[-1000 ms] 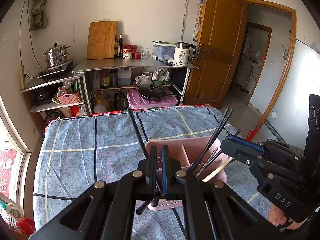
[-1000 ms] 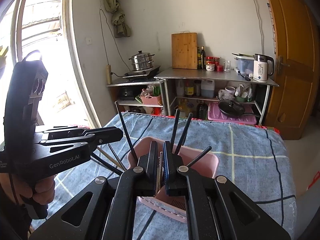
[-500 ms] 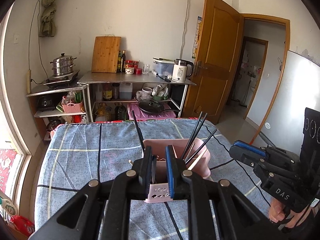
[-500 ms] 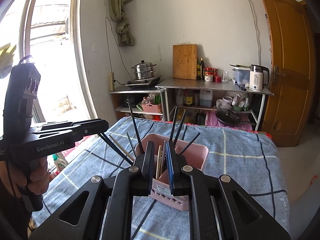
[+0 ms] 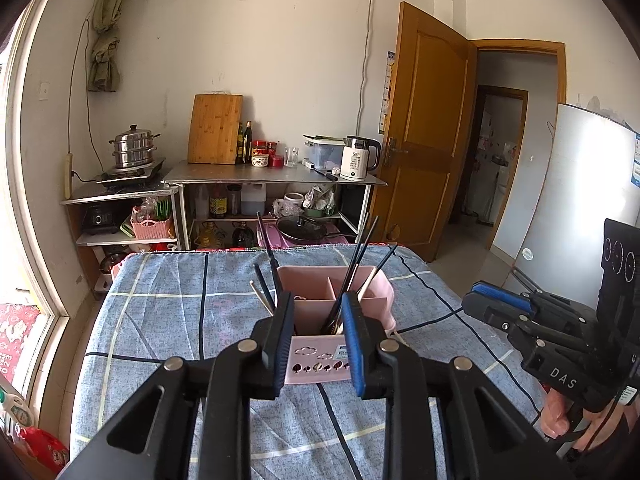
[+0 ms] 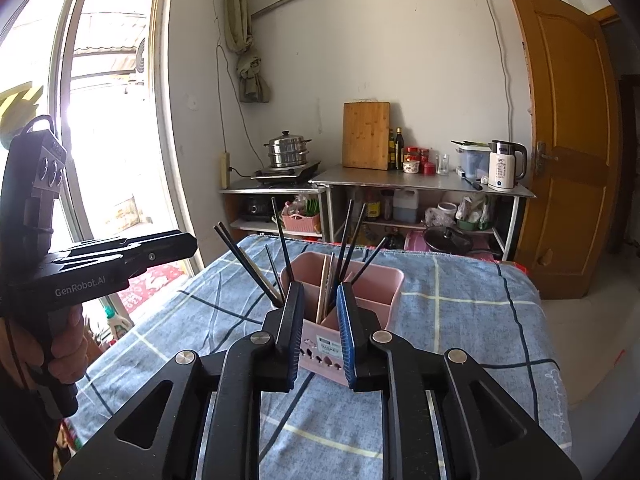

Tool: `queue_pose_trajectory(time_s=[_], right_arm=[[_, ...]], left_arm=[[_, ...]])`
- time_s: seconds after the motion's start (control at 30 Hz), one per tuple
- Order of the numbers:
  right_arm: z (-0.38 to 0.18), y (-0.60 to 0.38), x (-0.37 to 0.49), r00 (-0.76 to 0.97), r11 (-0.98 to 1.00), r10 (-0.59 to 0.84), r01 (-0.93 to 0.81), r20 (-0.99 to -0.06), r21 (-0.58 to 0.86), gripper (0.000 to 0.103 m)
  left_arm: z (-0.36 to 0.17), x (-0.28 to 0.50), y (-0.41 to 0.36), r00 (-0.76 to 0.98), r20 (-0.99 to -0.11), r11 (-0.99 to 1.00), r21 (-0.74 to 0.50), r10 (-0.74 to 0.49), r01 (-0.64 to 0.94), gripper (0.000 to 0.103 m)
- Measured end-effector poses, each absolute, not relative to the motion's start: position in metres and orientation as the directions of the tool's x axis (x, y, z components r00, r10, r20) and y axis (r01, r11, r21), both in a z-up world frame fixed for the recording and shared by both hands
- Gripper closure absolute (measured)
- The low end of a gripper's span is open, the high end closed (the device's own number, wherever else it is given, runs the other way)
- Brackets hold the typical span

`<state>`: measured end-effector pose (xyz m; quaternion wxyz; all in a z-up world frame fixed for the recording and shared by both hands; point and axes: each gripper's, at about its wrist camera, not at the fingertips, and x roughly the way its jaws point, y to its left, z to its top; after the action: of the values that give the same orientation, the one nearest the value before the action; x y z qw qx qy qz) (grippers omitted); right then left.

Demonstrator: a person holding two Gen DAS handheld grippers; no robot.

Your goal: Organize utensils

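A pink plastic utensil basket (image 5: 316,312) stands on the table's blue checked cloth (image 5: 160,320), split into compartments, with small cut-out shapes along its near wall. Dark chopsticks (image 5: 360,256) lean out of it at scattered angles, with a few pale wooden ones (image 6: 322,288) among them. The left gripper (image 5: 316,344) and right gripper (image 6: 318,332) have just been opening; both stand parted and empty, just short of the basket.

Chopsticks (image 5: 362,256) splay above pink holder (image 5: 334,312); cloth (image 5: 168,320) around bare.
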<state>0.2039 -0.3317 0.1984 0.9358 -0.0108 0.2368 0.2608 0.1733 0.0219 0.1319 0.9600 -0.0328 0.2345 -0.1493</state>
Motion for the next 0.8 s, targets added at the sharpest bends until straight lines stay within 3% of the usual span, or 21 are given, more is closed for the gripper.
queue_pose_trajectory(time_s=[0.8], right_arm=[[0.139, -0.344, 0.132, 0.743, 0.882, 0.443, -0.462, -0.501, 0.096, 0.076]], left_arm=[[0.05, 0.1, -0.002, 0.832, -0.487, 0.964, -0.113, -0.264, 0.239, 0.073]])
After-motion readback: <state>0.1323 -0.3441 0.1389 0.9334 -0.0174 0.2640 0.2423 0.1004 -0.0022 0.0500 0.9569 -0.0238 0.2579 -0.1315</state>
